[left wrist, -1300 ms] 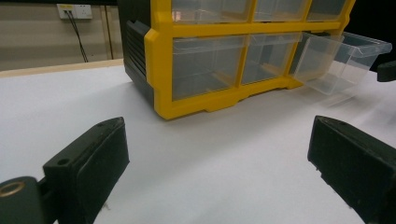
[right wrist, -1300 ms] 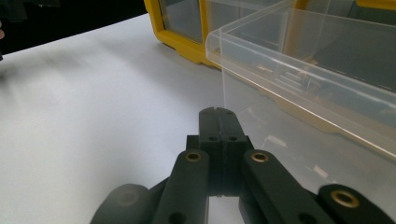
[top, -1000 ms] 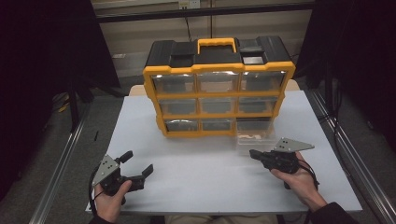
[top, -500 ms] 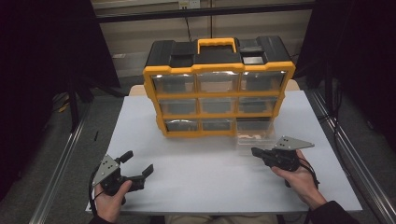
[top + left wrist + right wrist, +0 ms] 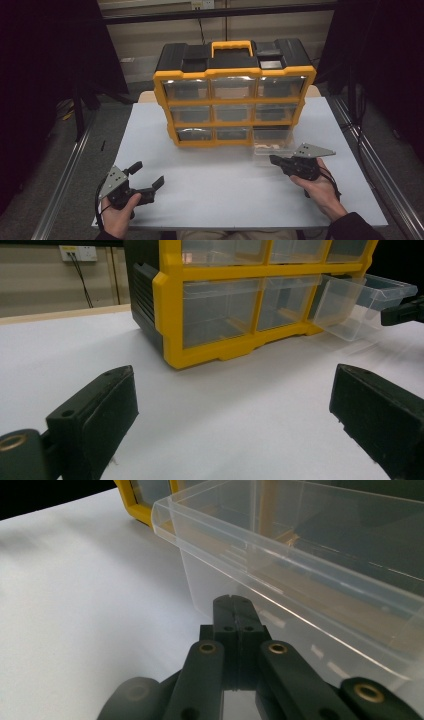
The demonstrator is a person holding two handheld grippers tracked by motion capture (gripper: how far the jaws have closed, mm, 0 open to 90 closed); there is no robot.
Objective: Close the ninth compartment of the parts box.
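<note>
Right gripper (image 5: 234, 611), jaws pressed together on nothing, noses up to the pulled-out clear drawer (image 5: 300, 580), likely to push it, while left gripper (image 5: 145, 178) waits spread near-left.

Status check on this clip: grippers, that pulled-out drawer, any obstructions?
Left gripper open, idle. Right gripper shut, empty, tips at clear drawer, pulled out of organizer. Nothing in the way.
</note>
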